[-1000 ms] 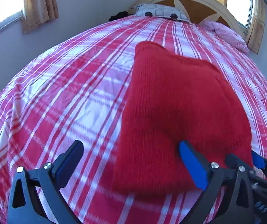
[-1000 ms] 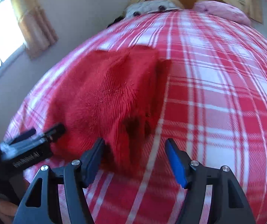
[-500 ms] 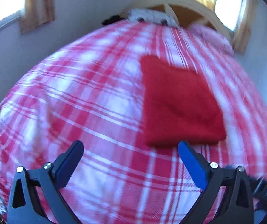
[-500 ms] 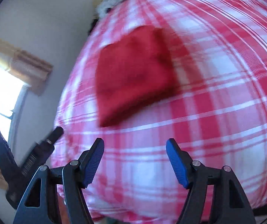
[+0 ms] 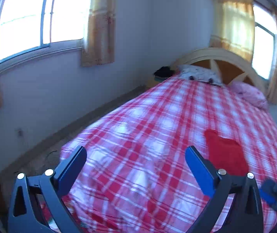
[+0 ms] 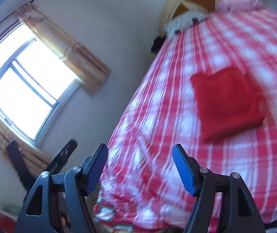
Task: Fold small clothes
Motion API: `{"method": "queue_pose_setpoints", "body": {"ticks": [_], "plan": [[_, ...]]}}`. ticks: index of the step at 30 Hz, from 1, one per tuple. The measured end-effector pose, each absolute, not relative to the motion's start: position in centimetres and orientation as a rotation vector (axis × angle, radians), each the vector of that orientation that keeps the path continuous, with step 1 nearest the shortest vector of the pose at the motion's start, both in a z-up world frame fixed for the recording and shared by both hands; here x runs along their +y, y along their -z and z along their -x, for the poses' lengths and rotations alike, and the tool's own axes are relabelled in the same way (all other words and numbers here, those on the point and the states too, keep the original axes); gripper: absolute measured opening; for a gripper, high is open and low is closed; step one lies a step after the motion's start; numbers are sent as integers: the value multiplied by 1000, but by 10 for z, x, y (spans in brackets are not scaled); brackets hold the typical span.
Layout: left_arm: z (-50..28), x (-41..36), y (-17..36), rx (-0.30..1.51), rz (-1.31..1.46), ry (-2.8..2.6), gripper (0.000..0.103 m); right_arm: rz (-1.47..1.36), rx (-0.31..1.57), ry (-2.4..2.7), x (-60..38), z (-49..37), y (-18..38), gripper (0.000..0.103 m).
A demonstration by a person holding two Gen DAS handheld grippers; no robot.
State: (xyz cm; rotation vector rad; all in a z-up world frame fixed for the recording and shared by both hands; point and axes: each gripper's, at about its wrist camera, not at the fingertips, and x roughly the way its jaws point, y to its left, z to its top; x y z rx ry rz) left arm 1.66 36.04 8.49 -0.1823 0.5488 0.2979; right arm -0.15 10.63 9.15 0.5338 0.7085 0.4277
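Note:
A folded red knit garment (image 5: 225,153) lies flat on the red and white checked bed (image 5: 148,128); it also shows in the right wrist view (image 6: 227,103). My left gripper (image 5: 136,167) is open and empty, held back above the foot of the bed, with the garment ahead to its right. My right gripper (image 6: 140,165) is open and empty, also back from the bed, with the garment ahead to its right. Part of the left gripper (image 6: 60,159) shows at the left of the right wrist view.
A wooden headboard (image 5: 225,62) and pillows (image 5: 200,73) are at the far end of the bed. A wall with a curtained window (image 5: 37,19) runs along the left. A strip of floor (image 5: 41,155) lies between the wall and the bed.
Both grippers have let go of the red garment and pulled back and up from the bed. The garment now lies folded and farther off in both views.

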Motion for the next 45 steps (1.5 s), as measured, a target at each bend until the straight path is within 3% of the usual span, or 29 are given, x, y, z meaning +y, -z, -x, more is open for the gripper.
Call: {"method": "queue_pose_setpoints", "body": {"ticks": [13,17,45], "plan": [[-22,156,-71,462,-158,-115,103,-211,353,-50,-11,46,-102,70],[-19,126,-68,513,-140,-74,103,-202,335,-15,-34,62,-100,80],[3,120,-48,501,-14,-88,103,-218,334,-7,-42,70,-84,80]]}}
